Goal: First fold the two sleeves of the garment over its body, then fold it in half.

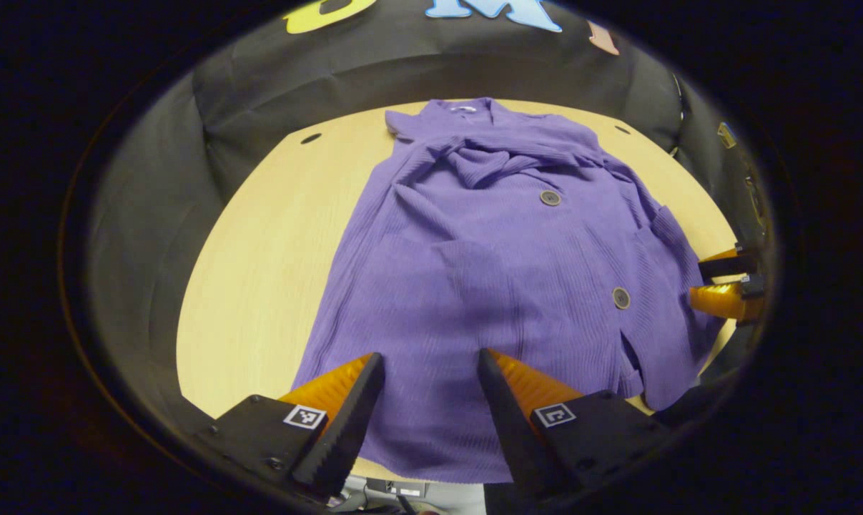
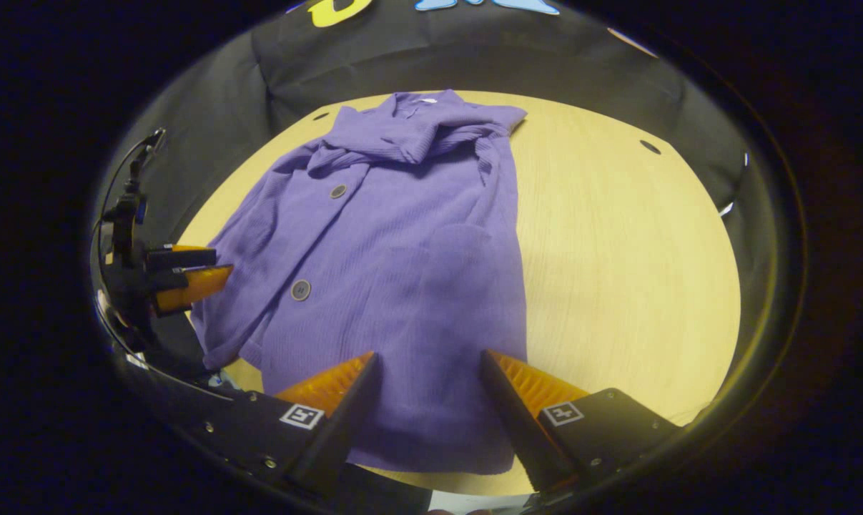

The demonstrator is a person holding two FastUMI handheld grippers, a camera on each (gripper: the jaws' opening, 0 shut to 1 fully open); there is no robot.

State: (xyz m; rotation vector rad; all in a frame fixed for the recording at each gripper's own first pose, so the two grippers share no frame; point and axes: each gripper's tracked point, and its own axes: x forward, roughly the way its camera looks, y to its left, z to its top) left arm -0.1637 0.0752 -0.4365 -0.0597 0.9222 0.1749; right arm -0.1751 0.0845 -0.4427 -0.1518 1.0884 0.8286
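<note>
1. Garment (image 1: 488, 272): purple ribbed cardigan with buttons, lying flat on the table (image 1: 259, 250), collar toward the booth's back wall, hem at the near edge.
2. Sleeves (image 1: 502, 154): both appear already drawn across the chest, bunched below the collar. Judged step: sleeve folds done, half-fold pending.
3. Left gripper (image 1: 431, 372): fingers apart, holding nothing, poised over the near hem.
4. Right gripper (image 2: 431, 372): fingers apart, holding nothing, over the hem at the garment's other side.
5. Next move, as judged: each gripper needs to close on a hem corner, lift, and carry the hem toward the collar.
6. Edges: the hem lies just beside the table's near edge; one hem corner (image 1: 678, 379) droops close to the rim.
7. Open room: bare tabletop flanks the garment on both sides; little spare surface beyond the collar.
</note>
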